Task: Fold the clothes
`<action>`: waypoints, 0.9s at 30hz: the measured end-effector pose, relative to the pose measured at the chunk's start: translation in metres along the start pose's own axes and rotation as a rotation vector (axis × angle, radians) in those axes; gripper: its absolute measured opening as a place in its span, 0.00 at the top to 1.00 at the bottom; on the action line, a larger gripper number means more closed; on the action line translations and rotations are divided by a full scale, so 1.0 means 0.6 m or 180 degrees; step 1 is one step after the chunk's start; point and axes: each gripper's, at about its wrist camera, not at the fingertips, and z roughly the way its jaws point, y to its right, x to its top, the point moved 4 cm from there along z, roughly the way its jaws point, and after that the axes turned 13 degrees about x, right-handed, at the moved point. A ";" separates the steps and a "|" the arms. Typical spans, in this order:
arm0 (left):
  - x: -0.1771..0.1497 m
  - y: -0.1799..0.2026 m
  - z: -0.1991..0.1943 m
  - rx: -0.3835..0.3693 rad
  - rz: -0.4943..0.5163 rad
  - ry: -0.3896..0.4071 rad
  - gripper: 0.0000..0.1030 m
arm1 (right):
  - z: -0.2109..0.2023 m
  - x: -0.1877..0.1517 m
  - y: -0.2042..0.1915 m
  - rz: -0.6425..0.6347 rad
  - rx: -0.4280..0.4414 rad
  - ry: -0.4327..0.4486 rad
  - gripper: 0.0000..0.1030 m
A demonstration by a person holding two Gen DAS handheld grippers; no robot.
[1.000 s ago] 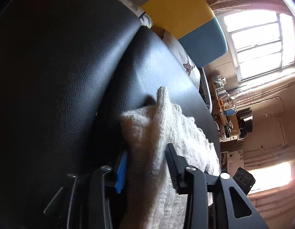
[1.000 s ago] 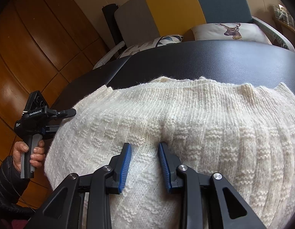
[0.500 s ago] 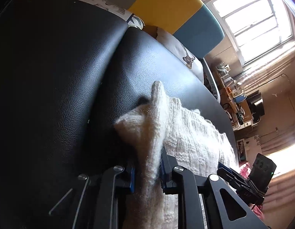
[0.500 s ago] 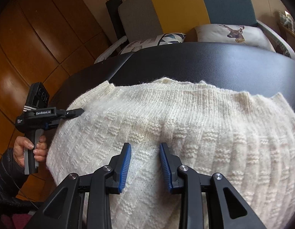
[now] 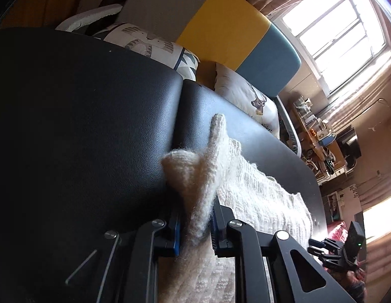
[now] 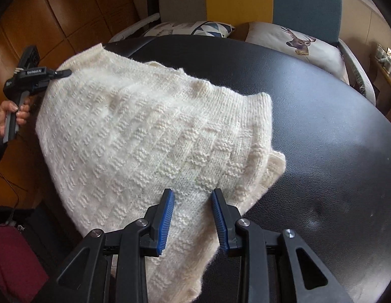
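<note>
1. Here the left hand-held gripper (image 5: 195,224) is clenched on a bunched corner of the cream knitted sweater (image 6: 150,136); its jaws have just closed in, and the wool sits pinched between the blue pads.
2. The right hand-held gripper (image 6: 193,217) grasps another fold of the same sweater, the knit pressed between its pads, though the jaws stand somewhat apart around the thick fabric.
3. The sweater lies partly on the black padded tabletop (image 6: 321,126), spread over its left edge as the right wrist view shows it, with one side lifted off the surface by the left grip.
4. Judged from this, a fold is being carried across, and several things could go wrong:
   - The loose, fuzzy knit could slip out of the right grip, since only a small pinch is held.
   - Pulling the two grips apart unevenly could stretch or skew the sweater, leaving a crooked fold.
   - The part hanging over the tabletop's left edge could drag the sweater off under its own weight.
   - The leatherette surface may hold the wool back, so the lower layer could bunch.
5. No container is in view; nothing holds the sweater but the tabletop and the two grips.
</note>
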 end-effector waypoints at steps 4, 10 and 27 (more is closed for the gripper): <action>-0.002 0.006 -0.020 -0.0330 -0.0236 -0.0080 0.83 | 0.015 0.006 0.009 0.0074 0.0006 -0.0143 0.69; -0.008 0.048 -0.045 -0.1063 -0.0811 -0.0111 0.83 | 0.023 0.016 0.017 0.0252 0.0020 -0.0279 0.68; 0.003 0.417 -0.017 -0.1566 -0.0631 -0.0286 0.83 | 0.005 -0.011 0.042 0.0739 0.0545 0.0470 0.66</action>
